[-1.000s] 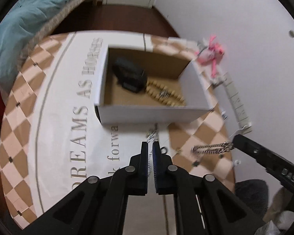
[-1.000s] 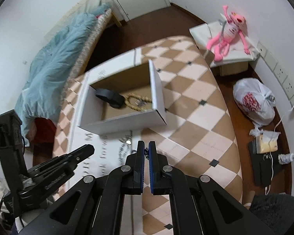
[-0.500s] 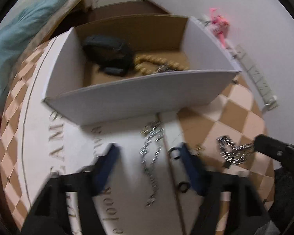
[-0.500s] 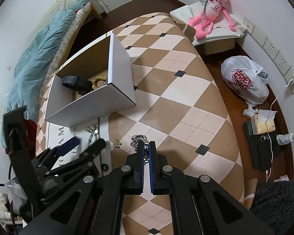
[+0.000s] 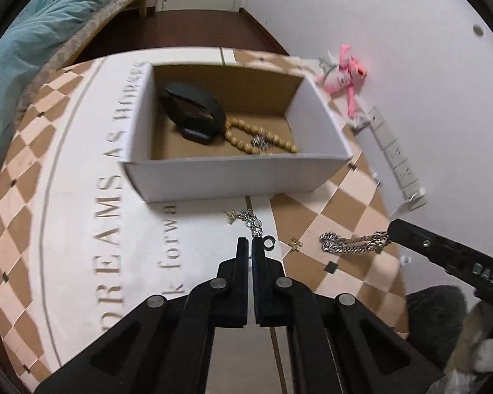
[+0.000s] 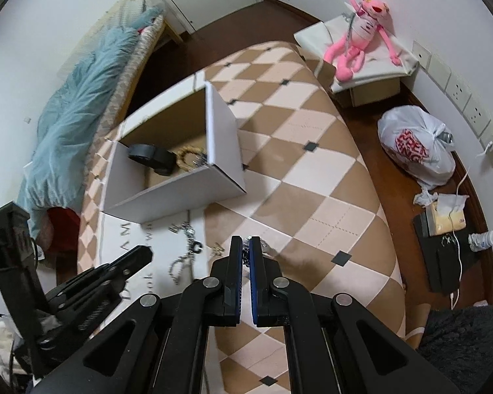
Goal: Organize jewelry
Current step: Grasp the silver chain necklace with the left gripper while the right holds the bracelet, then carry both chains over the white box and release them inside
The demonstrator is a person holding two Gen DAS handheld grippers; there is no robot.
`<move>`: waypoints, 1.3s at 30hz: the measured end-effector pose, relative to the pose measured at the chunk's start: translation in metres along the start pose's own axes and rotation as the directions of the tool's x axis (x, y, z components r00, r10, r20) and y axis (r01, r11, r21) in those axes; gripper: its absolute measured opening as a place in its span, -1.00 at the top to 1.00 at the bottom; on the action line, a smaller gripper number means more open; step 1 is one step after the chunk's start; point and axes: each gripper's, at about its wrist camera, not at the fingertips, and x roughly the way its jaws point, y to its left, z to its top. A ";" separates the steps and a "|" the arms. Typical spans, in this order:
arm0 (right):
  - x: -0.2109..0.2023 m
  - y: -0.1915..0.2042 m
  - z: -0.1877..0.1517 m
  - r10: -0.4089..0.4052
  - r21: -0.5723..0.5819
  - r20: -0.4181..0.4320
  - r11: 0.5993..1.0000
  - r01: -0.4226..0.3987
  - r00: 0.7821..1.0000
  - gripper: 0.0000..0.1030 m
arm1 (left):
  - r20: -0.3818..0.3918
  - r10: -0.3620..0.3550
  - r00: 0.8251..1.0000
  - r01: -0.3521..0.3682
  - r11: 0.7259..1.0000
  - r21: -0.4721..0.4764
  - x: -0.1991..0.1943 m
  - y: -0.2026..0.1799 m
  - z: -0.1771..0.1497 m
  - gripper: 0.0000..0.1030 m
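A white cardboard box (image 5: 233, 177) (image 6: 177, 190) stands on the checkered table; inside lie a black band (image 5: 194, 111), a wooden bead bracelet (image 5: 263, 139) and a small silver piece. My left gripper (image 5: 249, 241) is shut on a thin silver necklace (image 5: 249, 221), which trails on the table in front of the box and also shows in the right wrist view (image 6: 185, 252). My right gripper (image 6: 246, 241) is shut on a chunky silver chain bracelet (image 5: 351, 244), held just right of the left gripper. A small black ring (image 5: 269, 242) and a small gold charm (image 5: 295, 244) lie between them.
A pink plush toy (image 6: 355, 42) lies on a low white stand beyond the table's far right edge. A white plastic bag (image 6: 417, 147), a tissue box and a bottle are on the floor at the right. A bed with a teal blanket (image 6: 69, 115) is at the left.
The left gripper opened half a second ago over the necklace and has now shut on it and drawn back. The right gripper stayed shut on the chain bracelet.
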 end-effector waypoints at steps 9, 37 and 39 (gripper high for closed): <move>-0.014 0.009 0.006 0.015 -0.022 0.025 1.000 -0.014 1.000 0.92 | -0.002 -0.017 1.000 0.017 1.000 -0.014 -0.006 0.003 0.007 0.90; 0.033 -0.021 -0.017 -0.013 0.026 -0.087 1.000 0.015 0.996 0.92 | -0.087 0.056 0.995 -0.041 0.987 0.157 0.036 -0.027 -0.012 0.98; 0.024 -0.016 -0.014 0.005 0.020 -0.069 1.000 -0.004 0.998 0.92 | -0.070 0.027 0.997 -0.018 0.993 0.117 0.021 -0.020 -0.012 0.98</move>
